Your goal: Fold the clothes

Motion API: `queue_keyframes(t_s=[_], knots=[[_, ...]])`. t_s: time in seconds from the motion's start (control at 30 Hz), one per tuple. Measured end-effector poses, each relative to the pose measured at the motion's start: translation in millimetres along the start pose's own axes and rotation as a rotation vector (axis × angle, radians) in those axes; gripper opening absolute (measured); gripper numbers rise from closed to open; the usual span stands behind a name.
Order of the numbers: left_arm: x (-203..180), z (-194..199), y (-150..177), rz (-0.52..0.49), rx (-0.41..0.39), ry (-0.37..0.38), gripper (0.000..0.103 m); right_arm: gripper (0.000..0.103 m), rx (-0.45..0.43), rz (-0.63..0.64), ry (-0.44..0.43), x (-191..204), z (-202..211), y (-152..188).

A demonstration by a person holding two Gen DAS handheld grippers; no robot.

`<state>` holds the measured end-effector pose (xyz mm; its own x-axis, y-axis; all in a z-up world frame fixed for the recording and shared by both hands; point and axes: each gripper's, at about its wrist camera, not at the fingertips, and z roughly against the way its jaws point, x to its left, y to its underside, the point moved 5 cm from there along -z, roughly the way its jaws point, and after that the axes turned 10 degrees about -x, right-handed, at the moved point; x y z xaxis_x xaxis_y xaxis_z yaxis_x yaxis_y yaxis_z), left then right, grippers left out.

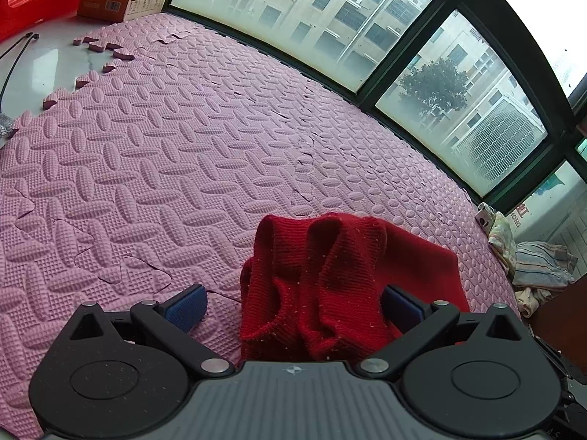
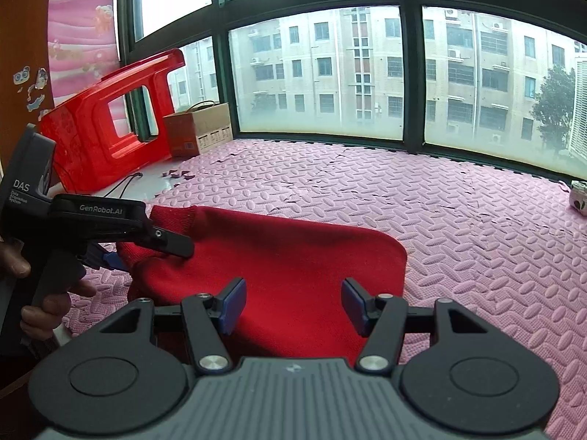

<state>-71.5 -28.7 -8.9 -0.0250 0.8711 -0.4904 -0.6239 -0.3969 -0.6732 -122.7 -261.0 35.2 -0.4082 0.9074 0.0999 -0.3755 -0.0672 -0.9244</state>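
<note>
On the pink embossed foam floor mat (image 2: 477, 220), a red knitted garment (image 2: 279, 256) is lying folded into a broad flat panel, with a ribbed cuff end bunched up at its left side.

The left gripper (image 1: 293, 306) is standing with its jaws spread wide; its blue-padded fingers (image 1: 189, 306) are sitting on either side of the bunched red knit, which is rising in folds between them in the left wrist view. The left-hand pad is showing pink mat between itself and the cloth, so it is not pressing on the fabric. The other pad is sitting right against the knit, though whether it is actually touching cannot be told. In the right wrist view this same tool is appearing from the side, its black upper finger lying over the garment's left edge, and a person's hand (image 2: 44, 300) is wrapping around its grip.

The right gripper (image 2: 293, 308) is also gaping open, its two blue pads (image 2: 234, 306) well apart above the near part of the red panel, with nothing clamped between them.

Beyond the mat, a red plastic stool (image 2: 110, 135) is lying tipped on its side beside a brown cardboard box (image 2: 198, 128) under the dark-framed window (image 2: 315, 73). A pile of striped cloths (image 1: 539, 267) is sitting at the mat's right edge.
</note>
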Motion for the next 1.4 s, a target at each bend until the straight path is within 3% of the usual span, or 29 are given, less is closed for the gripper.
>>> queue_keyframes(t_s=[0.17, 0.27, 0.37, 0.53, 1.0, 1.4], knots=[[-2.3, -1.0, 0.7, -0.015, 0.007, 0.003, 0.101, 0.059, -0.004, -0.047, 0.041, -16.7, 4.4, 5.7], [-4.1, -0.6, 2.0, -0.019, 0.004, 0.009, 0.095, 0.059, -0.013, -0.069, 0.059, -24.9, 6.7, 4.6], [-7.1, 0.0, 3.4, -0.020, 0.008, 0.023, 0.081, 0.059, -0.022, -0.090, 0.075, -33.1, 9.0, 3.3], [-10.4, 2.0, 4.2, -0.032, -0.003, 0.019, 0.075, 0.059, -0.015, -0.165, 0.101, -50.9, 7.3, 6.3], [-13.0, 3.8, 5.8, -0.053, -0.035, 0.015, 0.073, 0.059, 0.019, -0.280, 0.111, -70.9, -3.7, 18.7], [-9.3, 0.6, 4.2, -0.050, -0.013, 0.049, 0.071, 0.059, 0.039, -0.413, 0.084, -88.2, -18.8, 21.8]])
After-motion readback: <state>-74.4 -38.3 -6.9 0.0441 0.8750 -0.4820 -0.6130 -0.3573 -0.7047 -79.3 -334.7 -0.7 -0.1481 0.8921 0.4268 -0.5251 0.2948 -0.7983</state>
